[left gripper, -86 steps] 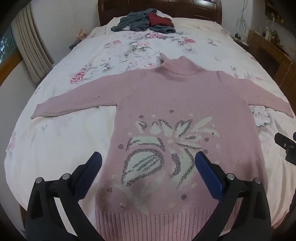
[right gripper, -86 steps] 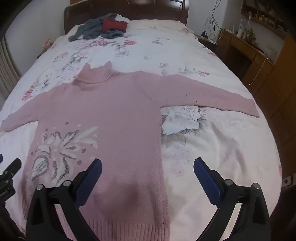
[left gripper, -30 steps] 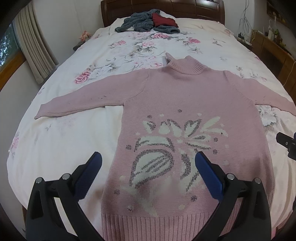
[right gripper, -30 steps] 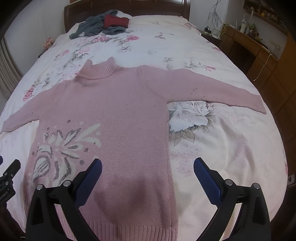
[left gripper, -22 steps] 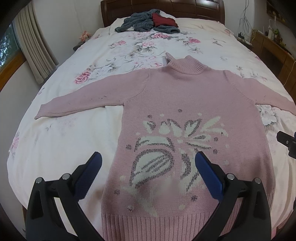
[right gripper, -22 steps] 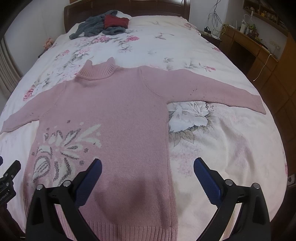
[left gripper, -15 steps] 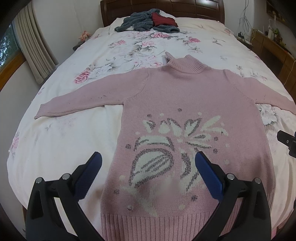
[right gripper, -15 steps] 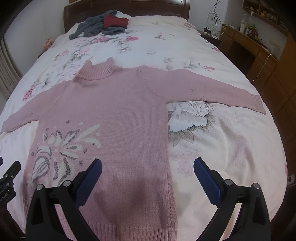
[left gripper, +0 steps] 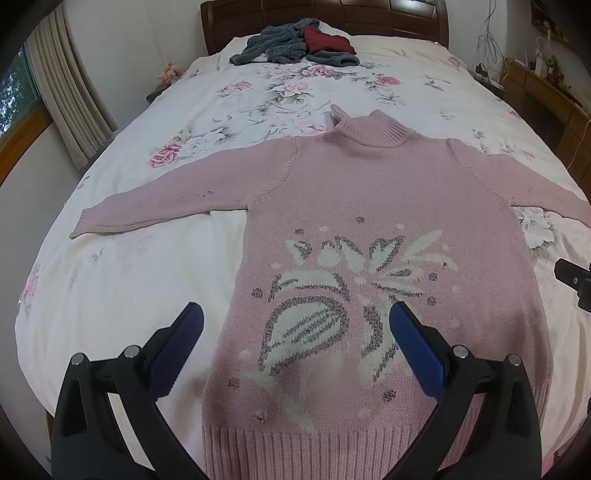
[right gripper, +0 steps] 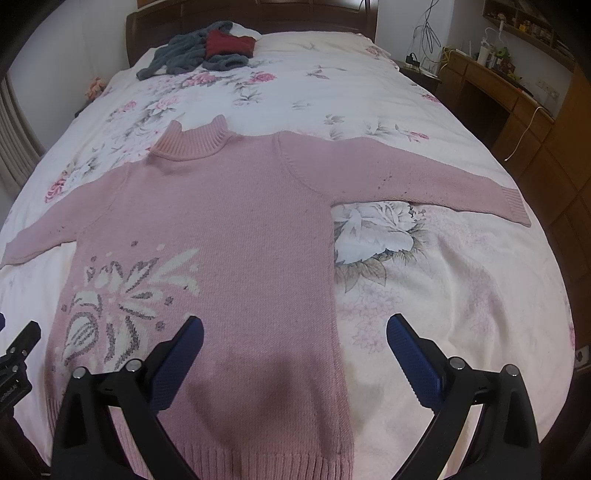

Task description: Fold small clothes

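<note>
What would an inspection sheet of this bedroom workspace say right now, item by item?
Surface: bed, floral cover.
Job's things: pink sweater flat, face up, sleeves spread, unfolded.
Clutter: grey and red clothes heaped by the headboard.
Grippers: left gripper and right gripper open, holding nothing, above the hem.
Cables: cords hanging on the wall; one over the desk.
Surroundings: curtain, window.

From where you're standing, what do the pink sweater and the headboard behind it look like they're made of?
The pink sweater looks like a soft knitted yarn, wool or acrylic, I can't tell which: visible stitch rows, ribbed collar and hem, matte surface. The headboard looks like dark stained wood with a slight sheen, judging by its brown panelled sections.
</note>
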### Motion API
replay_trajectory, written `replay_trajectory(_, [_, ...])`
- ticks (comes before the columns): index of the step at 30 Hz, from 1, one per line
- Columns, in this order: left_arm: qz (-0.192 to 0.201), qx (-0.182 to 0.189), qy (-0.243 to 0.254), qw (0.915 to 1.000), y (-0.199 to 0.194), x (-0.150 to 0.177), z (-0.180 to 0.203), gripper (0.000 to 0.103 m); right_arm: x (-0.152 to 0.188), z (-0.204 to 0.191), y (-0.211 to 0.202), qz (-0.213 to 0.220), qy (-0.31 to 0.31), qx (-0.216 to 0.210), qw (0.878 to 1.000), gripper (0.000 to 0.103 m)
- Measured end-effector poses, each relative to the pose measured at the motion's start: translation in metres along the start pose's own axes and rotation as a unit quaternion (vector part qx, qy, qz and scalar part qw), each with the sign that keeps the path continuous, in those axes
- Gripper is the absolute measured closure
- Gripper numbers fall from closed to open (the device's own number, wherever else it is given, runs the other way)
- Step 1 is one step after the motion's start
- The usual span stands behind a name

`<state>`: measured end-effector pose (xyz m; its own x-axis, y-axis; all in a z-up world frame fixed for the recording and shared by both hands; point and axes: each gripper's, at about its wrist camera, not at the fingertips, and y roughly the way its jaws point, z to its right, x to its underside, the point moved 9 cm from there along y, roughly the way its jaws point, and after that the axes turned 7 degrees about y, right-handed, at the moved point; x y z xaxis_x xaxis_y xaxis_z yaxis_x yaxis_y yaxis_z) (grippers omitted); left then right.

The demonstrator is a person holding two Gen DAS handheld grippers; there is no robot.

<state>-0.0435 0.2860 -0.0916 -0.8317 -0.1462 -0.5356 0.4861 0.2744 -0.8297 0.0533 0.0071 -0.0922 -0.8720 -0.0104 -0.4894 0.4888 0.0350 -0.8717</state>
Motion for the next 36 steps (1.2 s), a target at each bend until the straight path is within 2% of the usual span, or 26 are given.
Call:
replay_trajectory(4, [-0.002, 0.025, 0.011, 0.9996, 0.006, -0.004, 0.010, 0.003, -0.008, 0.008, 0.003, 0.007, 0.001, -0.018, 1.000, 0.004])
replay_trajectory(7, [-0.007, 0.044, 0.012, 0.9989, 0.016, -0.016, 0.023, 0.003, -0.028, 0.039, 0.013, -0.003, 0.034, -0.034, 0.999, 0.004])
replay_trajectory(9, [-0.004, 0.055, 0.012, 0.9984, 0.023, -0.032, 0.035, 0.003, -0.055, 0.083, 0.024, -0.010, 0.078, -0.040, 0.996, 0.004])
replay_trajectory(13, [0.011, 0.071, 0.010, 0.9973, 0.036, -0.075, 0.061, 0.003, -0.102, 0.176, 0.050, -0.021, 0.149, -0.009, 0.988, 0.004])
replay_trajectory(18, [0.027, 0.074, 0.006, 0.9969, 0.055, -0.128, 0.091, 0.003, -0.141, 0.306, 0.109, -0.075, 0.253, 0.014, 0.964, 0.004])
replay_trajectory(22, [0.039, 0.066, 0.015, 0.9970, 0.066, -0.154, 0.114, 0.003, -0.149, 0.369, 0.149, -0.106, 0.314, 0.015, 0.943, 0.006])
replay_trajectory(29, [0.037, 0.053, 0.034, 0.9973, 0.086, -0.167, 0.137, 0.003, -0.156, 0.398, 0.191, -0.123, 0.343, -0.014, 0.931, 0.008])
replay_trajectory(32, [0.036, 0.050, 0.041, 0.9972, 0.092, -0.167, 0.143, 0.003, -0.159, 0.403, 0.201, -0.113, 0.351, -0.011, 0.929, 0.011])
replay_trajectory(35, [0.034, 0.047, 0.045, 0.9973, 0.095, -0.165, 0.143, 0.003, -0.164, 0.406, 0.204, -0.097, 0.349, -0.006, 0.932, 0.026])
replay_trajectory(36, [0.033, 0.046, 0.046, 0.9973, 0.097, -0.165, 0.143, 0.003, -0.167, 0.404, 0.204, -0.093, 0.348, -0.006, 0.933, 0.039])
